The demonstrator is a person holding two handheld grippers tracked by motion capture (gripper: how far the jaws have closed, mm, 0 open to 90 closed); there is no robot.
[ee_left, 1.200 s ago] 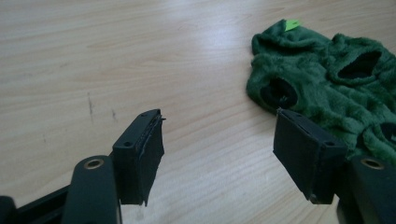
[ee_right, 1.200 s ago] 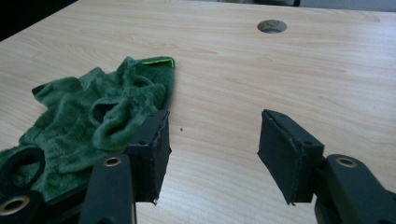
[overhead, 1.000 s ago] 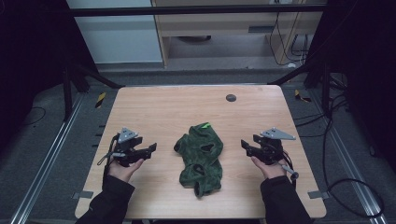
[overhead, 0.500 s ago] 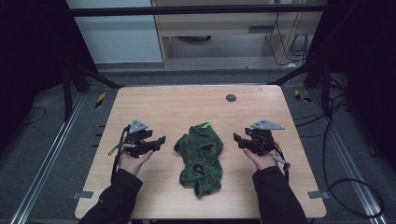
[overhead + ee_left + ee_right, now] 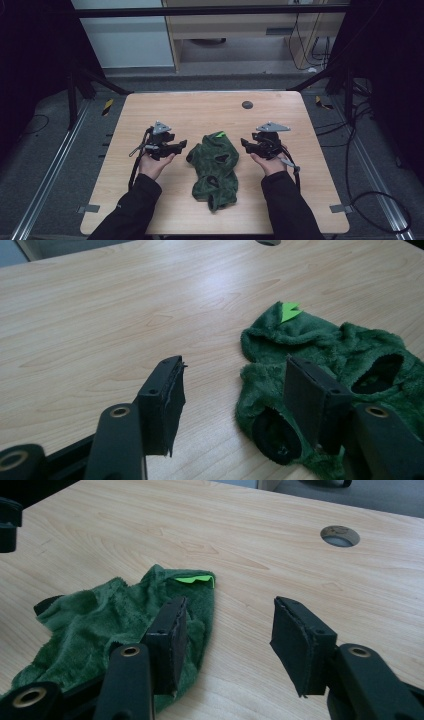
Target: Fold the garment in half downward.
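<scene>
Now a crumpled dark green fleece garment (image 5: pixel 216 167) with a small bright green tag (image 5: pixel 219 134) lies in the middle of the pale wooden surface (image 5: pixel 200 112), a little closer to the near edge than to the far one. Its cloth is fluffy and thick, with dark round openings and uneven folds. The left gripper (image 5: pixel 181 145) is just beside the garment's left side, and the right gripper (image 5: pixel 245 143) is just beside its right side. Both grippers have flat black pads; their jaws have just been closing but are wide apart, with nothing pressed between them. The wood is smooth, with fine grain, and has rounded corners. A round grey cable hole (image 5: pixel 247 105) sits near the far edge. Wide bare wood is free toward the far edge and both side edges.
</scene>
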